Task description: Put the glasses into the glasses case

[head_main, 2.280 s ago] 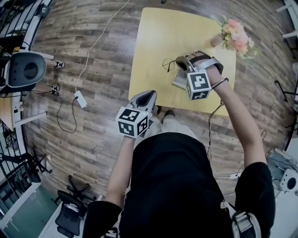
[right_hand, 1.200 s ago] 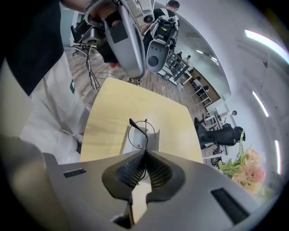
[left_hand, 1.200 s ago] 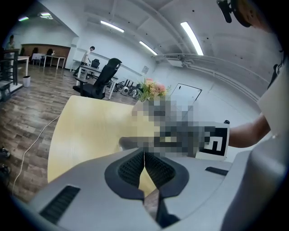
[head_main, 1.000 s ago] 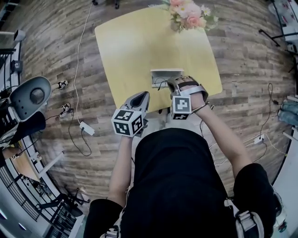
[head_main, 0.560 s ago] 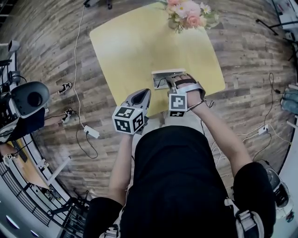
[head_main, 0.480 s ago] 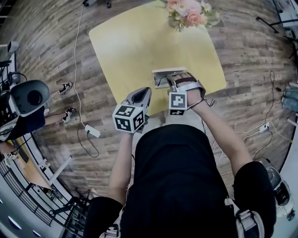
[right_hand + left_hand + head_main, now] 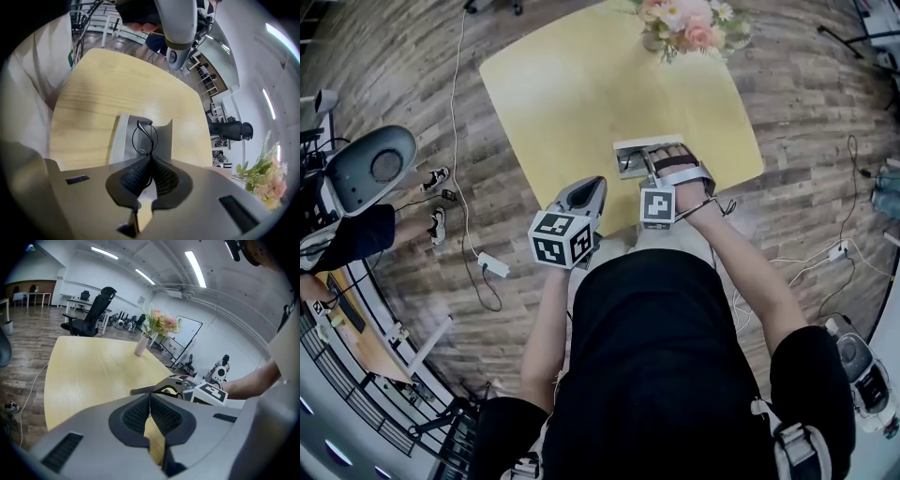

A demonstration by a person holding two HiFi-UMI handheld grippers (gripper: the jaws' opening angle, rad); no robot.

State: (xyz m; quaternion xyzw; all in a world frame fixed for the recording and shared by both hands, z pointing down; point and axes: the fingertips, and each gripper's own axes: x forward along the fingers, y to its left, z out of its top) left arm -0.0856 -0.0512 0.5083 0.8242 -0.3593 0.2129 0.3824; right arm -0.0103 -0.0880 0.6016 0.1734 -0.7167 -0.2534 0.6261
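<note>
In the right gripper view, thin black round-lens glasses [image 7: 143,136] stick out from my right gripper [image 7: 151,159], which is shut on them. They hang just over the open grey glasses case [image 7: 120,137] on the yellow table [image 7: 93,98]. The head view shows the case [image 7: 630,147] near the table's front edge with my right gripper [image 7: 651,169] right at it. My left gripper [image 7: 589,186] hovers at the table's front edge, left of the case. In the left gripper view my left gripper [image 7: 150,397] is shut with nothing in it, and the right gripper [image 7: 187,387] appears beyond.
A vase of pink flowers [image 7: 682,21] stands at the table's far edge, also in the left gripper view as the flowers [image 7: 161,324]. A white cable and power strip [image 7: 490,263] lie on the wood floor to the left. An office chair [image 7: 93,310] stands behind the table.
My right gripper has come down with the glasses, closer over the open case. My left gripper has shifted slightly toward the table edge.
</note>
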